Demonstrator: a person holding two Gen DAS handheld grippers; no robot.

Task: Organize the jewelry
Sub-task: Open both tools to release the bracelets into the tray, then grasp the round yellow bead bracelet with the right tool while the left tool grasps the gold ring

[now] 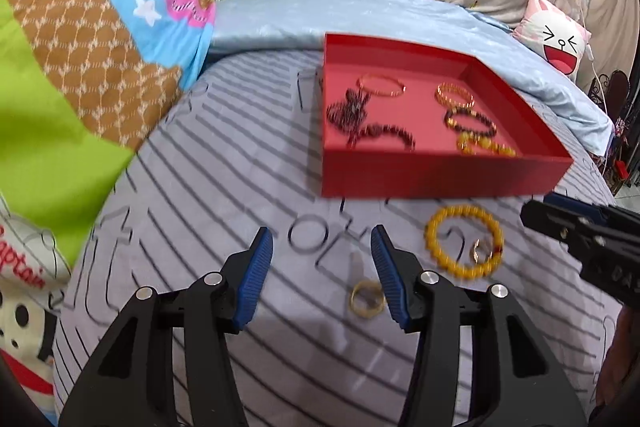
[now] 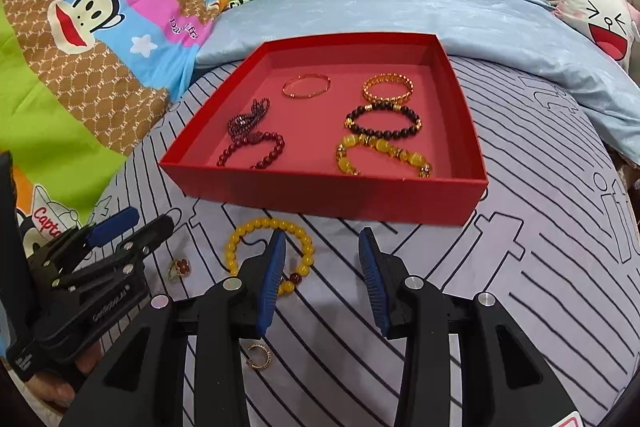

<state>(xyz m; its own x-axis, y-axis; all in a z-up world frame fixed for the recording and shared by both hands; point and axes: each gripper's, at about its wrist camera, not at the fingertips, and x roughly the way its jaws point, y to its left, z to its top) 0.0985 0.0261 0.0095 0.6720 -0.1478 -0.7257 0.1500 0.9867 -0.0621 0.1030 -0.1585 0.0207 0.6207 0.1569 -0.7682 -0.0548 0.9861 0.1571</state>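
Both your left gripper and right gripper hang wide open and empty, so drop the right fingers squarely over the yellow bracelet at ten o'clock, pinch one bead, then lift toward the red box at twelve.

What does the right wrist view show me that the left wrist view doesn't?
Only the right wrist view shows the ring with the red stone. Only the left wrist view shows the plain gold ring beside the left claw. Both show the red box holding bracelets, the yellow bead bracelet on the striped sheet, and both claws open, right claw included.
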